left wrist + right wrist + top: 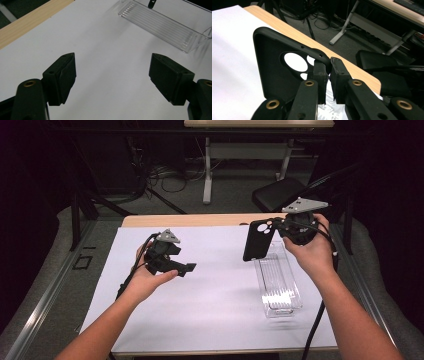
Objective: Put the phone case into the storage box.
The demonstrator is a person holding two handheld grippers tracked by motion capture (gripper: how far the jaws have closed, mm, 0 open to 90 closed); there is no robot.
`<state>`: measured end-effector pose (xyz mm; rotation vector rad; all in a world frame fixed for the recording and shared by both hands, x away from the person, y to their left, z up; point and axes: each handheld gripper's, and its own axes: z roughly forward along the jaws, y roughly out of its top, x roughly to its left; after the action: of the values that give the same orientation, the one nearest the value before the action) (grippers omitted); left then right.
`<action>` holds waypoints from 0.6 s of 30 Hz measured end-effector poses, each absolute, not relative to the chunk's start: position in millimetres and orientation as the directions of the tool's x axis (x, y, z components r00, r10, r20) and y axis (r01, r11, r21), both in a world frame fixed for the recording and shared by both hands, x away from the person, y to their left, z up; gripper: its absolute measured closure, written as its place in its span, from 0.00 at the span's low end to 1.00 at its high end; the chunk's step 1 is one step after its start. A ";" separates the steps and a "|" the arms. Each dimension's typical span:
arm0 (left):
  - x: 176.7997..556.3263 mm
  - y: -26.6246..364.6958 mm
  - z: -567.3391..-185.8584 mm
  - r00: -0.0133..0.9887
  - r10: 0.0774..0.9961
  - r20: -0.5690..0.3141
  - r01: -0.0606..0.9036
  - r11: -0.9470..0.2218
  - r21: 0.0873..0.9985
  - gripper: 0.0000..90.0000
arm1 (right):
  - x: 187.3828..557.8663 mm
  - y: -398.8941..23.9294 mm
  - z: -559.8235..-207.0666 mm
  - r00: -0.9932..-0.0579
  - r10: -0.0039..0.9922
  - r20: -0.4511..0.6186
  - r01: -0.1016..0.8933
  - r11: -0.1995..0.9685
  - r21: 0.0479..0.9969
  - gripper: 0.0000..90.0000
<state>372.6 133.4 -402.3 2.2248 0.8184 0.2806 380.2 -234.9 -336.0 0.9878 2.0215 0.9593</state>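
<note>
A black phone case (257, 240) with round camera cut-outs hangs upright above the white sheet, at the near end of a clear plastic tray (280, 285). My right gripper (276, 227) is shut on the case's top edge. In the right gripper view the two pads pinch the rim of the case (272, 75) beside the cut-outs, at the right gripper (328, 65). My left gripper (189, 268) hovers over the left half of the sheet, open, with nothing between its jaws. In the left gripper view the left gripper (112, 67) has bare paper between its pads and the tray (160, 25) lies ahead.
A white sheet (210, 295) covers most of the wooden table (190, 220). Behind the table's far edge stand a black chair (280, 192), a desk leg (207, 175) and loose cables on the floor.
</note>
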 end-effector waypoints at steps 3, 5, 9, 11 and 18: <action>372.8 136.1 -401.8 0.767 0.640 -0.047 0.477 -0.518 0.710 0.23 | 382.3 -241.4 -334.8 -0.466 0.847 -0.254 0.339 0.436 0.833 0.94; 372.6 137.5 -401.7 0.765 0.642 -0.055 0.480 -0.511 0.713 0.22 | 383.8 -244.8 -334.5 -0.458 0.852 -0.256 0.338 0.433 0.836 0.94; 371.2 140.7 -401.5 0.765 0.641 -0.056 0.481 -0.512 0.711 0.22 | 387.1 -250.9 -333.1 -0.447 0.856 -0.262 0.339 0.433 0.835 0.94; 370.7 142.1 -401.9 0.757 0.652 -0.051 0.484 -0.507 0.713 0.22 | 389.2 -253.5 -332.6 -0.444 0.856 -0.263 0.335 0.431 0.838 0.94; 372.5 147.6 -402.7 0.744 0.665 -0.056 0.492 -0.489 0.720 0.21 | 392.3 -260.2 -333.3 -0.431 0.861 -0.271 0.335 0.431 0.838 0.94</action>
<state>372.5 147.6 -402.7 2.1886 0.8657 0.2964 392.3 -260.2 -333.3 1.0071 1.9675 0.9338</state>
